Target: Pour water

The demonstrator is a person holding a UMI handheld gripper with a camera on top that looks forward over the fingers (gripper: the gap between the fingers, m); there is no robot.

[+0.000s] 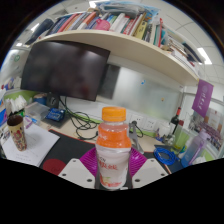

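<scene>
Gripper [112, 172] looks clamped on the orange-capped bottle [112, 150], which stands upright between the 2 pink pads [90, 160] above the desk [60, 150]; keep squeeze firm, tip slowly, no receiving cup identified.

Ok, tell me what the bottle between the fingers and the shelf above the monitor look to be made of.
Bottle: likely clear plastic, glossy, with an orange cap and printed label; it stands between the gripper fingers. Shelf: probably painted or laminated board, a smooth white edge under the books.
</scene>
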